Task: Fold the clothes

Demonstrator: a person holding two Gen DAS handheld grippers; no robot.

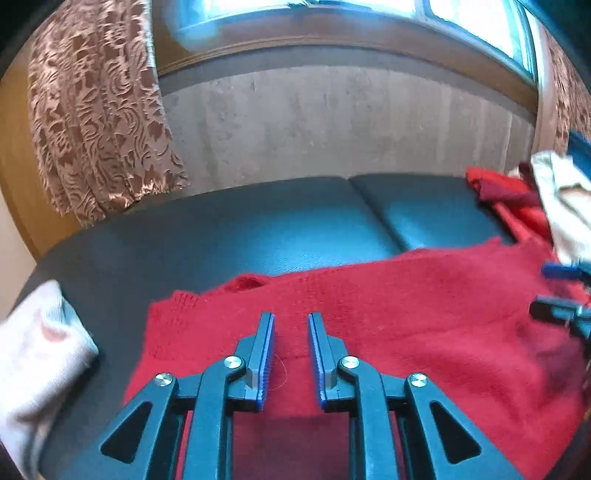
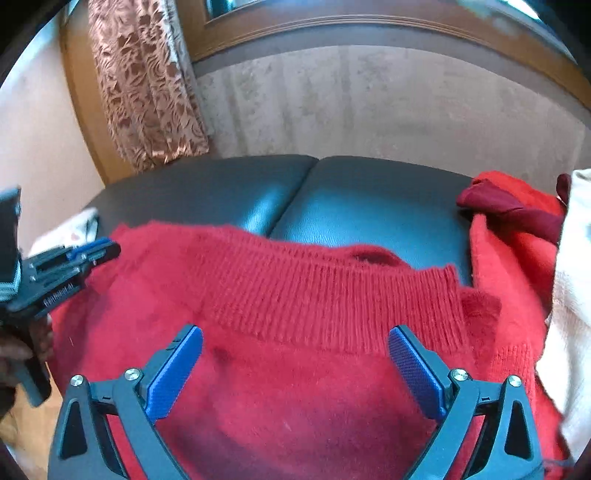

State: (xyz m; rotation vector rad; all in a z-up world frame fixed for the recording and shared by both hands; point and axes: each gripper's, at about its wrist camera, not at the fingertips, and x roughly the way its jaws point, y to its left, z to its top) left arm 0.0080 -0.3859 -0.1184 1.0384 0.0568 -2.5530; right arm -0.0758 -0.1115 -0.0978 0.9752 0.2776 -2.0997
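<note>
A fuzzy red knitted sweater (image 2: 295,369) lies spread flat on the dark padded leather-like surface (image 1: 295,229), occupying its near half; its ribbed band (image 2: 332,295) runs across the far edge of the folded cloth, with a seam in the padding showing beyond it.

Left gripper (image 1: 291,321) — black frame, blue pads — hangs over the sweater's left part, jaws parted by a narrow gap with nothing between them but a stray thread (the cloth lies below, not pinched). In the right wrist view it shows at the left edge (image 2: 107,251), beside the sweater's left corner.

Right gripper (image 2: 295,336) hovers over the sweater just near of the ribbed band, jaws spread wide, clasping nothing.

To the right — a heap of other garments: red cloth (image 2: 517,229) with a dark maroon piece (image 2: 509,210), and cream fabric (image 2: 576,295) at the edge. A pale folded cloth (image 1: 40,350) sits at the near left. A brown patterned curtain (image 1: 96,122) hangs at far left against a grey wall (image 1: 332,125), under a window (image 1: 295,14).
</note>
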